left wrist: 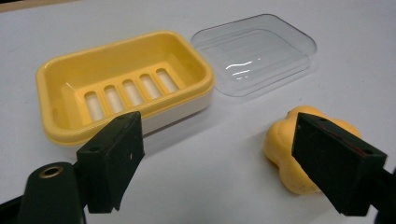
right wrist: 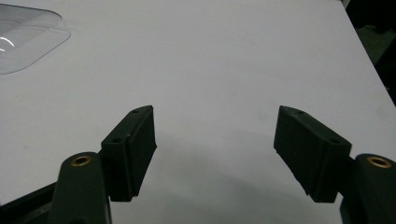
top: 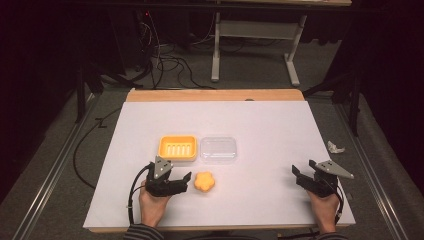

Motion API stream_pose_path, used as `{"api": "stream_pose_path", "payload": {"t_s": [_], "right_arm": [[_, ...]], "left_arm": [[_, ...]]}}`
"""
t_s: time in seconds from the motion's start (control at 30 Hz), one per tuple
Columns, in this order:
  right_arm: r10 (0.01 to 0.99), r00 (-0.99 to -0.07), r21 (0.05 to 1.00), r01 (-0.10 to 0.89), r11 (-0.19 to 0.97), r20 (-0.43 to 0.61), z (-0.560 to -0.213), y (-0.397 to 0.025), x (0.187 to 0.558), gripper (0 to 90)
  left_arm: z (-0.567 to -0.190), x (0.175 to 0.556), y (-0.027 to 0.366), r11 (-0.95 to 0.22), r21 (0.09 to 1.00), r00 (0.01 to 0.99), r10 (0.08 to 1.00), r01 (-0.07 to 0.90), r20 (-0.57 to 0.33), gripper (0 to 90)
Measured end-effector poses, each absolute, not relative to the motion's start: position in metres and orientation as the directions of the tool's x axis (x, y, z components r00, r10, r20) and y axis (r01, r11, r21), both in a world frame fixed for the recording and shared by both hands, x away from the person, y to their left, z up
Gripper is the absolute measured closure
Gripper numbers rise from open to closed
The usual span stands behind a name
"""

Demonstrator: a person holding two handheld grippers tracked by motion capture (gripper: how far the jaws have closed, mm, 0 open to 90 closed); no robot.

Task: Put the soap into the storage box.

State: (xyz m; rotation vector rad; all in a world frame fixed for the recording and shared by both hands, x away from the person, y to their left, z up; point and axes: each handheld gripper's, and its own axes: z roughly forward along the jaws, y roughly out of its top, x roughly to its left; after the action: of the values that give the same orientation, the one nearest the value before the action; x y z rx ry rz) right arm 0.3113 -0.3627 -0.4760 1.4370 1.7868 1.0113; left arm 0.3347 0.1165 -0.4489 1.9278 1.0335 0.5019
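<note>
A yellow soap dish (top: 177, 147) (left wrist: 126, 84) with a slotted bottom lies mid-table. Its clear plastic lid (top: 218, 149) (left wrist: 254, 53) (right wrist: 23, 37) rests beside it on the right. A yellow-orange flower-shaped soap (top: 204, 182) (left wrist: 289, 154) lies on the table in front of them. My left gripper (top: 175, 178) (left wrist: 219, 163) is open just left of the soap, and its right jaw partly covers the soap in the left gripper view. My right gripper (top: 305, 172) (right wrist: 215, 149) is open over bare table near the right edge, holding nothing.
The white table (top: 260, 120) has a wooden strip along its far edge. A crumpled white scrap (top: 335, 147) lies just off the right edge. Cables and a desk frame (top: 255, 45) stand on the floor beyond.
</note>
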Motion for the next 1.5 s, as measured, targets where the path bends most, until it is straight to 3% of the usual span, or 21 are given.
{"api": "stream_pose_path", "payload": {"t_s": [0.57,1.5], "right_arm": [[0.979,-0.205,0.860,0.500,0.099,0.007,-0.476,-0.365,0.311,29.8],[0.978,-0.210,0.861,0.498,0.105,0.002,-0.476,-0.364,0.312,29.8]], "left_arm": [[-0.445,0.330,0.084,-0.331,0.829,0.653,0.755,0.450,-0.053,15.6],[-0.470,0.336,0.040,-0.524,0.686,0.709,0.705,0.505,0.018,16.4]]}}
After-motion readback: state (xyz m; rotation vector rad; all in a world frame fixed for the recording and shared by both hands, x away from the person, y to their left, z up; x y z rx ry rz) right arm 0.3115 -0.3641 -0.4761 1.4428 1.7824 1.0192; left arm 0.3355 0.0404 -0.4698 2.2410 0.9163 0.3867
